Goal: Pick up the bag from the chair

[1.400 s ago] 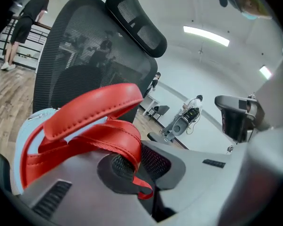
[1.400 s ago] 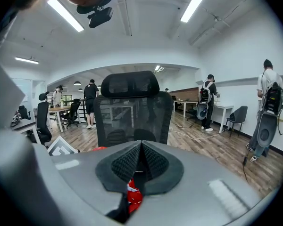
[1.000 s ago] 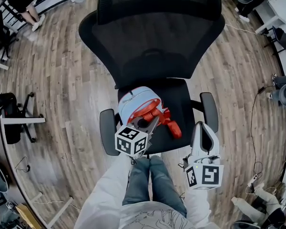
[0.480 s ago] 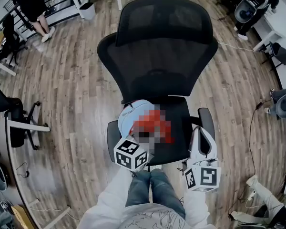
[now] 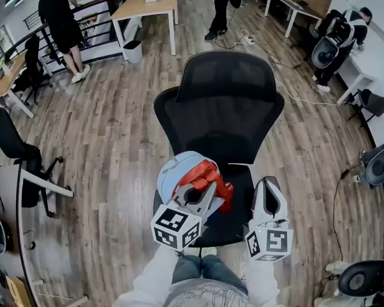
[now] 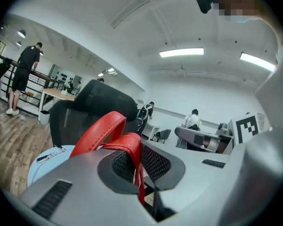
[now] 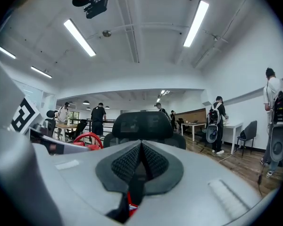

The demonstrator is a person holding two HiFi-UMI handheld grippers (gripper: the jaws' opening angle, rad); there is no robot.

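While the left gripper (image 5: 205,189) was clenched on the red handle (image 5: 203,171) of the light-blue bag (image 5: 174,173), the bag hung over the near left part of the black chair's (image 5: 217,107) seat. It seemed lifted clear of the cushion, though the steep view left that unsure. Just to the right, the right gripper (image 5: 269,187) had its jaws pressed together on nothing, over the seat's right edge.
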